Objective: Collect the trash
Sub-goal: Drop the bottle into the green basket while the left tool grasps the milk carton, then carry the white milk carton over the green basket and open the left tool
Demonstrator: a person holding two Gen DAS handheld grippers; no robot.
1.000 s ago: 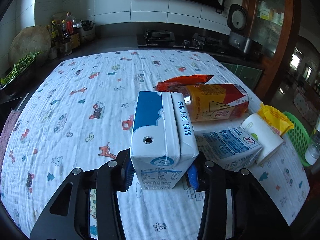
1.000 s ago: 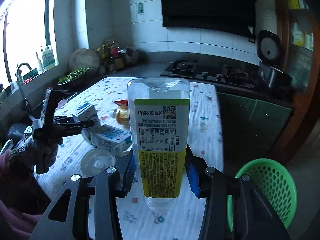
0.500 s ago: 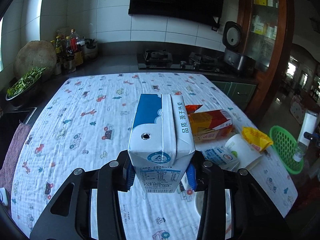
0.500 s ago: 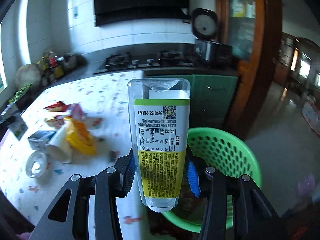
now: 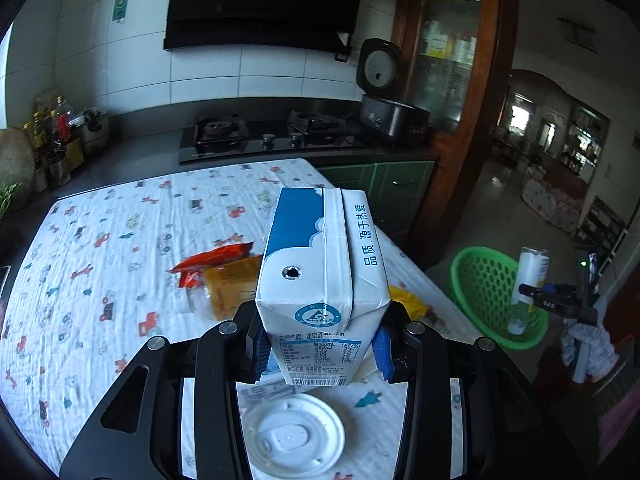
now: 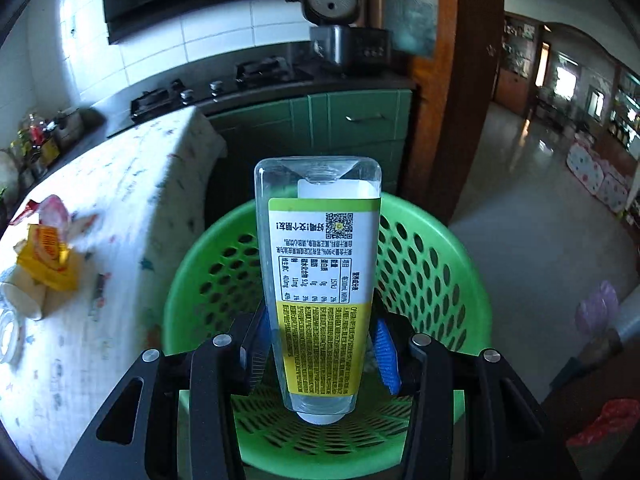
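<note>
My left tongs (image 5: pixel 320 350) clamp a blue-and-white milk carton (image 5: pixel 320 280), lifted above the worktop (image 5: pixel 100 248); I read a Tetra Pak roundel, "品质, 源于热爱" on its side and a barcode. Below it lies a white cup lid (image 5: pixel 294 434). Beyond sit an orange carton (image 5: pixel 230 288) and a red wrapper (image 5: pixel 212 258). My right tongs (image 6: pixel 320 344) grip a clear bottle (image 6: pixel 320 276), cap down, over the green basket (image 6: pixel 432 264) off the worktop's right edge; its yellow label carries a QR code, print too small to read.
</note>
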